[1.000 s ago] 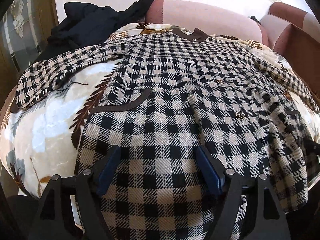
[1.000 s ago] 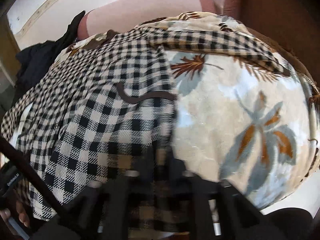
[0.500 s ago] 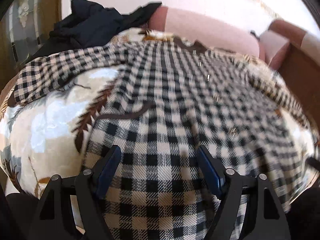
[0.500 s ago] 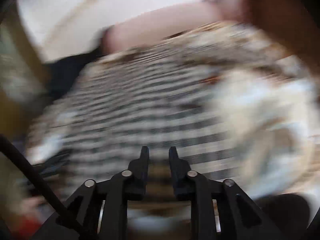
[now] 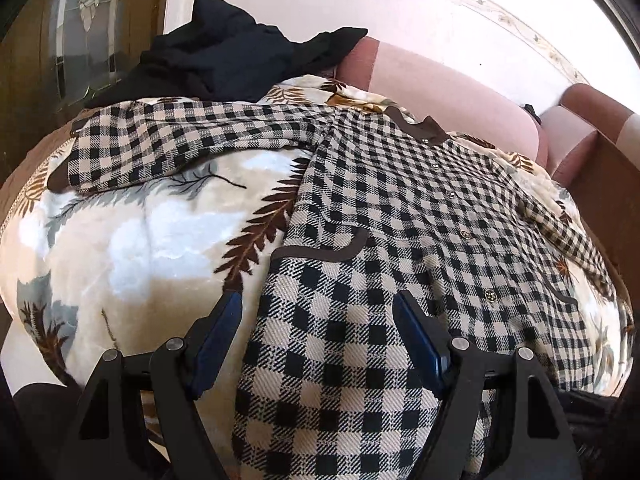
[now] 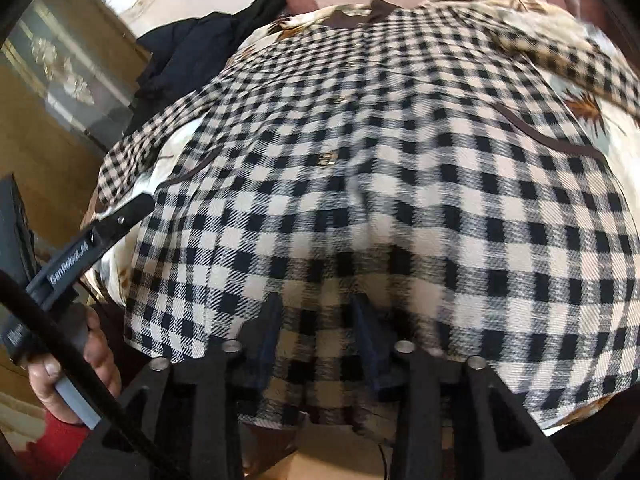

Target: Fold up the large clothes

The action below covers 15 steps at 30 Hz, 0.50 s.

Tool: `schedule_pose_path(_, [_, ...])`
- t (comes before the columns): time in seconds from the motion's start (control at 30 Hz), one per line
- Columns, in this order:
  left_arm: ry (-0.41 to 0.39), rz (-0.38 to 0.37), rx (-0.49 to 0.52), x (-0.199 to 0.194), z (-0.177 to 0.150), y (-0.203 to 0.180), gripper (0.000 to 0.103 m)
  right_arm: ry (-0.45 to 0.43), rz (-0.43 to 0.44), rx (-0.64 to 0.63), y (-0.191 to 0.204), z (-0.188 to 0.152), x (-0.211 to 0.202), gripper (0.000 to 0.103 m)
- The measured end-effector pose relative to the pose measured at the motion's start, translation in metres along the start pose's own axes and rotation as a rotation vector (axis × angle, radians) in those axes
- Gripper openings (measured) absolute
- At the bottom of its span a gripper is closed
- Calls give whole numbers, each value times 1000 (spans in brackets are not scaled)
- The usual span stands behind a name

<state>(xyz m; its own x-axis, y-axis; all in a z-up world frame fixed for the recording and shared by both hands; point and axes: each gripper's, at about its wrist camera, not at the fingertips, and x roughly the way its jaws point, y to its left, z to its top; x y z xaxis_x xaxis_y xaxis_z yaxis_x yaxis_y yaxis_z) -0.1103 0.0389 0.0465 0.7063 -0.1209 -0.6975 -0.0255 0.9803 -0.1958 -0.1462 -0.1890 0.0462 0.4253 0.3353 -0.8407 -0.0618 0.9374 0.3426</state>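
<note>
A black-and-cream checked coat (image 5: 400, 208) lies front up and buttoned on a floral blanket (image 5: 120, 240), its left sleeve (image 5: 180, 140) stretched out sideways. My left gripper (image 5: 316, 316) stands open low over the coat's left hem edge, with nothing pinched. In the right wrist view the coat (image 6: 400, 160) fills the frame. My right gripper (image 6: 316, 316) hangs over the middle of the hem with its jaws opening. The cloth lies under and between the fingers, and the pads do not press on it. The left gripper (image 6: 96, 236) and the hand (image 6: 72, 364) holding it show at the left edge.
A heap of dark clothes (image 5: 232, 56) lies at the blanket's back left, against a pink sofa backrest (image 5: 440, 80). A wooden cabinet with glass panels (image 5: 80, 40) stands to the left. A brown sofa arm (image 5: 608, 184) borders the right side.
My right gripper was shut near the coat's right hem edge; it has swung left to mid-hem and its jaws have parted. The left gripper, still open, shifted left to the coat's left edge.
</note>
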Motion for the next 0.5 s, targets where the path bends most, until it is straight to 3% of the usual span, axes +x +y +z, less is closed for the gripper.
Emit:
schedule_pose_path(0.07, [0,-6,-8,1,1,1,77,17,46,-29,7,6,6,43])
schedule_pose_path(0.1, [-2,-6,-8,1,1,0,77,32,90,-37,14,6,10,35])
schedule_pose_path(0.13, [-5,-6,-4,0,1,-1,77,41,107,-46,16,9,12,21])
schedule_pose_path(0.2, [-10,-2,1,0,1,-2,77,54,112,-74,23,11,12,9])
schedule_pose_path(0.3, [-10,3,8,1,1,-3,77,19,104,-81,16,9,-4,8])
schedule_pose_path(0.37, [-4,6,13,3,0,-4,77,-20,26,-77,7,13,-19,8])
schedule_pose_path(0.43, [4,6,23,6,-1,-6,77,-58,-146,-82,-6,16,-29,9])
schedule_pose_path(0.5, [8,9,35,8,-2,-11,77,-73,-149,-49,-18,17,-37,9])
